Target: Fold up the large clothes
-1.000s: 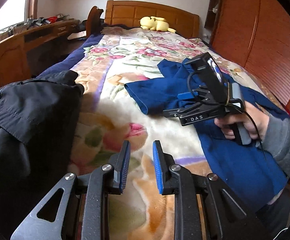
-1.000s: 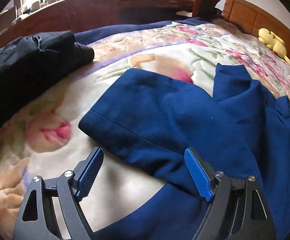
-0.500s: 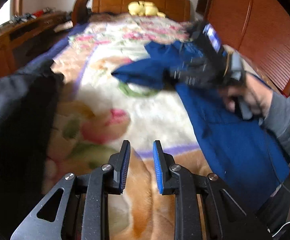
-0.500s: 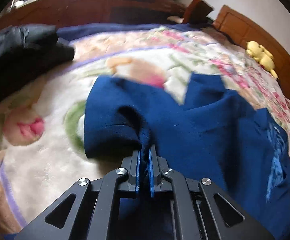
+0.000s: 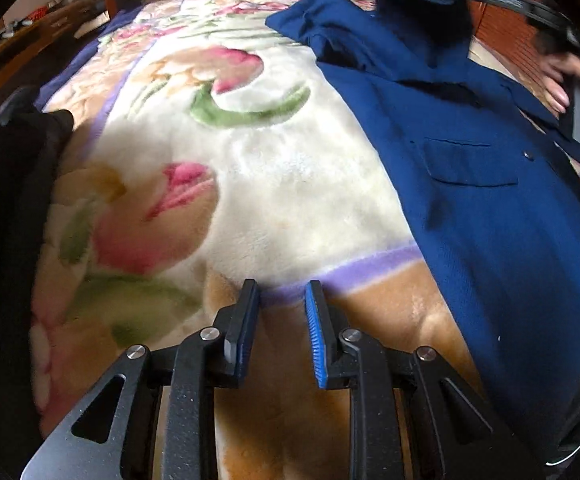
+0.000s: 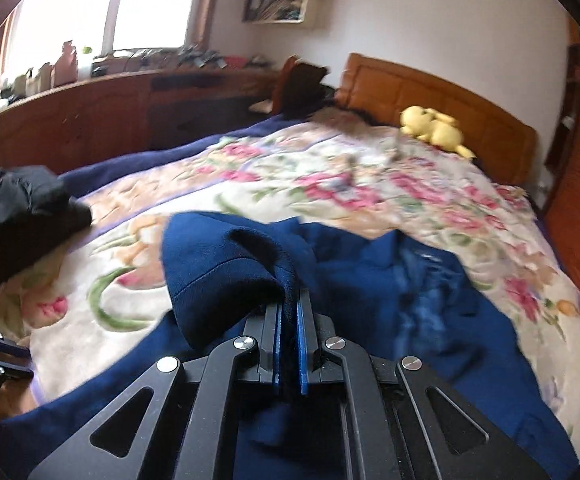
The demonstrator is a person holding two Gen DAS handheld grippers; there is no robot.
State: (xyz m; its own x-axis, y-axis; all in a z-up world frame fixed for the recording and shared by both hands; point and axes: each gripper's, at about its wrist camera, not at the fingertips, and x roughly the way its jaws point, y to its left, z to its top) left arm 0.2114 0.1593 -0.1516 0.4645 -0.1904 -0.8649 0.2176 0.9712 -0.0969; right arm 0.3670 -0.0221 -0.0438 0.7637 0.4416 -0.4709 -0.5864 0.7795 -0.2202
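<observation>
Black left gripper [image 5: 277, 320], blue pads [image 5: 314, 332], silver screws

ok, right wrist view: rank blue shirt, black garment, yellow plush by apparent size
1. blue shirt, largest, though it lies nearest the camera
2. black garment, partly cut off at the frame edge
3. yellow plush, smallest, but farthest away, by the headboard

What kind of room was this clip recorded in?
A bedroom in a home, most likely. A bed with a wooden headboard is covered by a floral blanket, a yellow soft toy lies near the headboard, and a cluttered wooden sideboard runs under the window.
</observation>
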